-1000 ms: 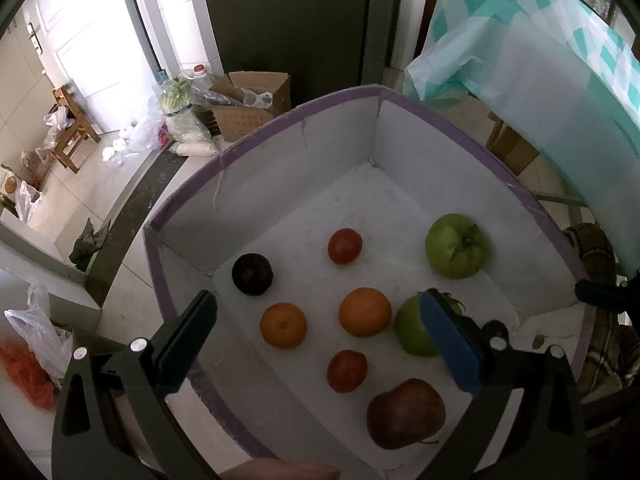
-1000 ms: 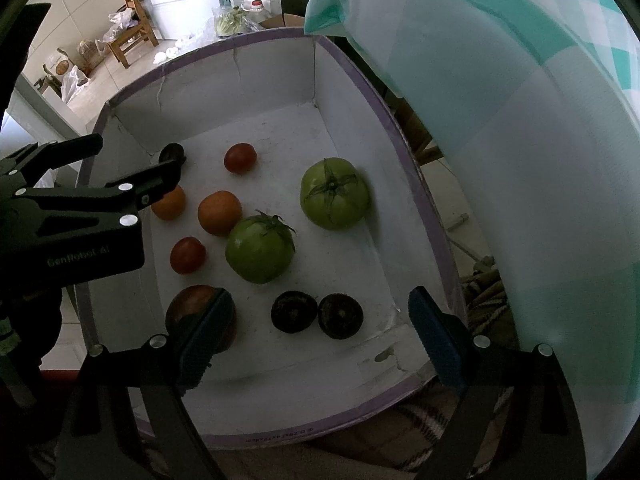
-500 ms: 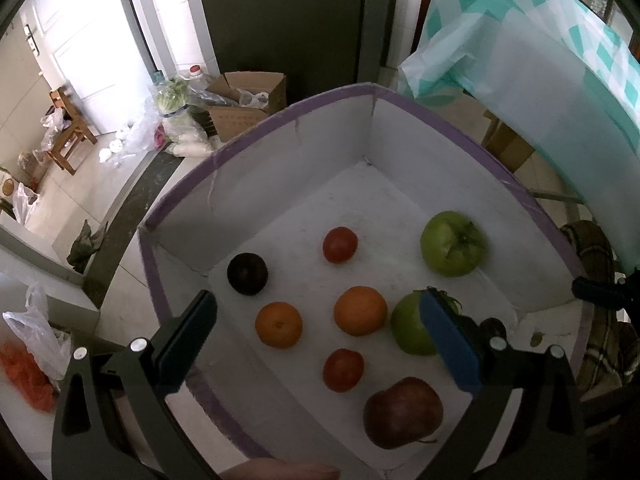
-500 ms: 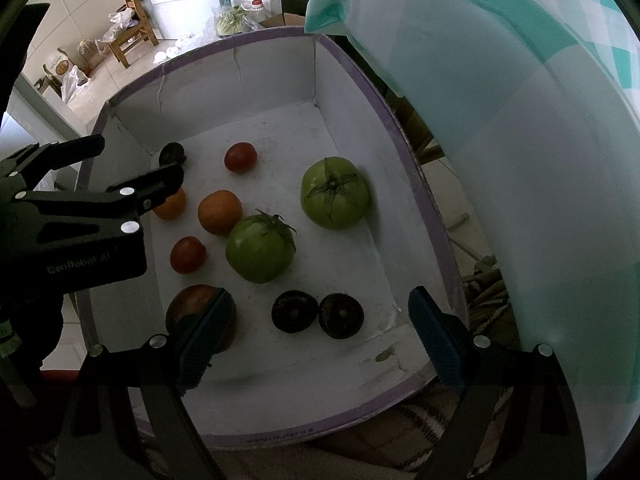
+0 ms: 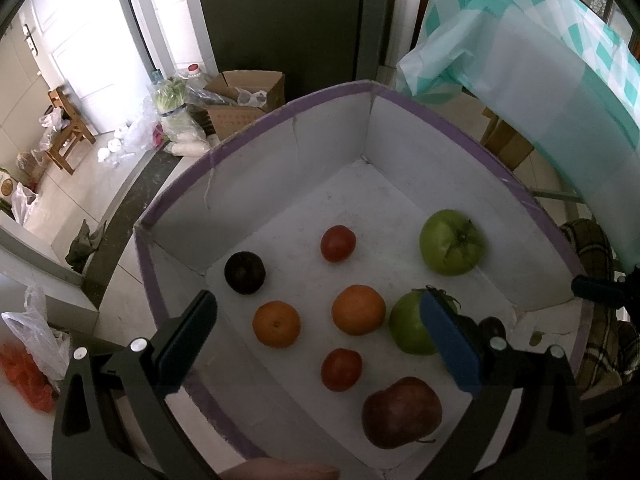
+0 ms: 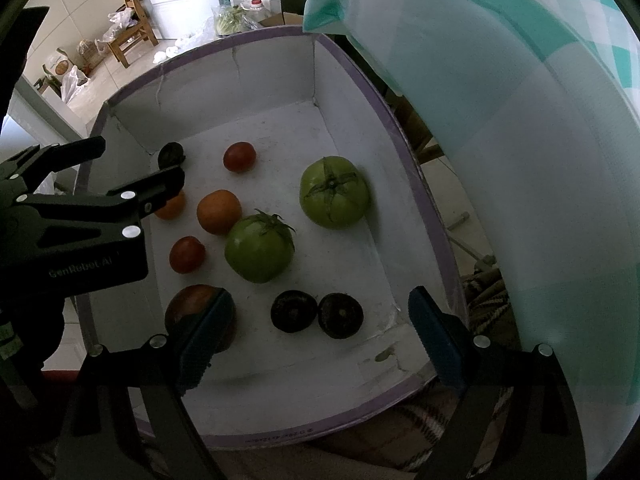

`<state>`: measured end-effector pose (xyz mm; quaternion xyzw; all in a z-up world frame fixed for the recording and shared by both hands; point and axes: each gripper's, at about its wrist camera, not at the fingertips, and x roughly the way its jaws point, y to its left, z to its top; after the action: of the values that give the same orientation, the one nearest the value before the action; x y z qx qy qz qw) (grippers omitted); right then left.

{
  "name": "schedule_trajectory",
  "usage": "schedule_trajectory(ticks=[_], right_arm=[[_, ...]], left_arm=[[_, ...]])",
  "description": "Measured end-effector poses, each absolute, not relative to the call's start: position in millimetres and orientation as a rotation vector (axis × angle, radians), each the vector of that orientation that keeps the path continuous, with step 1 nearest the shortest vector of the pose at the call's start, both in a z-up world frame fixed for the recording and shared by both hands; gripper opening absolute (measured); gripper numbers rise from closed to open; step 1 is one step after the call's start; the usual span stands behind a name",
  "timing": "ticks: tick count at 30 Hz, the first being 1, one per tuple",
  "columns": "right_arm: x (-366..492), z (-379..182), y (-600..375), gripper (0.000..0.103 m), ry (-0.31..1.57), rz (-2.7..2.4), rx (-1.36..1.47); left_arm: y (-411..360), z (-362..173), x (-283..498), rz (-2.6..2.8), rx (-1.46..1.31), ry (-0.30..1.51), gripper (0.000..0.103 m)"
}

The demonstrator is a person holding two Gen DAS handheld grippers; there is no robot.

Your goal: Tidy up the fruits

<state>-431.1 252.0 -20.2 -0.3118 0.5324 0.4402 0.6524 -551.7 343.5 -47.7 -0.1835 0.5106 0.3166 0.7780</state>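
Both the left gripper (image 5: pixel 320 344) and right gripper (image 6: pixel 316 336) hang spread wide, empty, over the purple-rimmed white cardboard box (image 6: pixel 404 152) of loose fruit.

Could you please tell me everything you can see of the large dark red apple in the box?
The dark red apple is the largest red fruit, dull-skinned with a brownish cast, lying on the white floor of the box near its front corner. It touches no other fruit. From the right wrist, that gripper's finger hides part of it.
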Motion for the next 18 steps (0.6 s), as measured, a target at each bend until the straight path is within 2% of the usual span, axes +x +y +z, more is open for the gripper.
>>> schedule_trajectory(ticks=[18], right_arm=[[-431.4, -20.9, 251.2, 0.087, 1.210, 1.001, -0.709]], left_arm=[[348.2, -51.5, -549.0, 0.676, -0.401, 1.097, 0.102]])
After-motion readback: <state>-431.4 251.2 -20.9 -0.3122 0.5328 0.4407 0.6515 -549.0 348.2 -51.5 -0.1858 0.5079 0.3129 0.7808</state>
